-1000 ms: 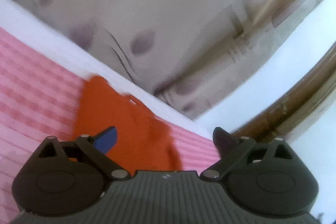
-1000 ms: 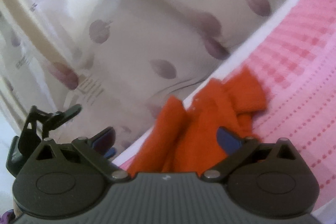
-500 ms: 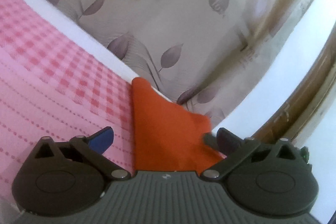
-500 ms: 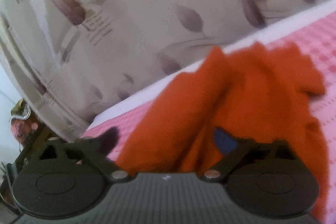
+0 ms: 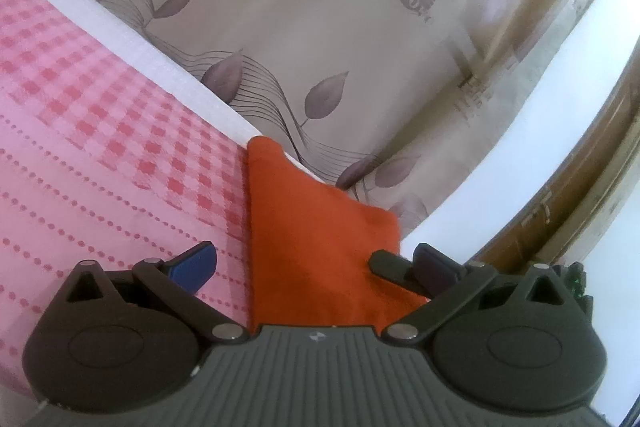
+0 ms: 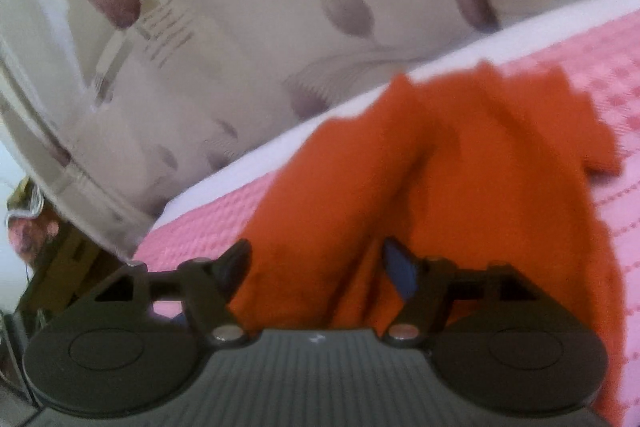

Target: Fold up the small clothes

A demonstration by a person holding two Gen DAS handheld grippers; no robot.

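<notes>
An orange garment [image 5: 316,239] lies on the pink checked bedspread [image 5: 100,131] near its far edge. In the left wrist view a smooth flap of it runs between my open fingers, and my left gripper [image 5: 316,263] hovers over it without holding it. In the right wrist view the garment [image 6: 460,187] is rumpled with folds and ragged corners. My right gripper [image 6: 320,263] is partly closed around a raised fold, its jaws still apart. The view is blurred.
A white mattress edge [image 5: 132,47] borders the bedspread. Behind it hangs a beige curtain [image 5: 320,27] with leaf prints. A wooden frame [image 5: 580,187] stands at the right. Cluttered items [image 6: 32,227] sit at the left in the right wrist view.
Both grippers have come closer to the orange garment. The right gripper's jaws have narrowed around a fold. The left gripper stays wide open over the flat flap.
</notes>
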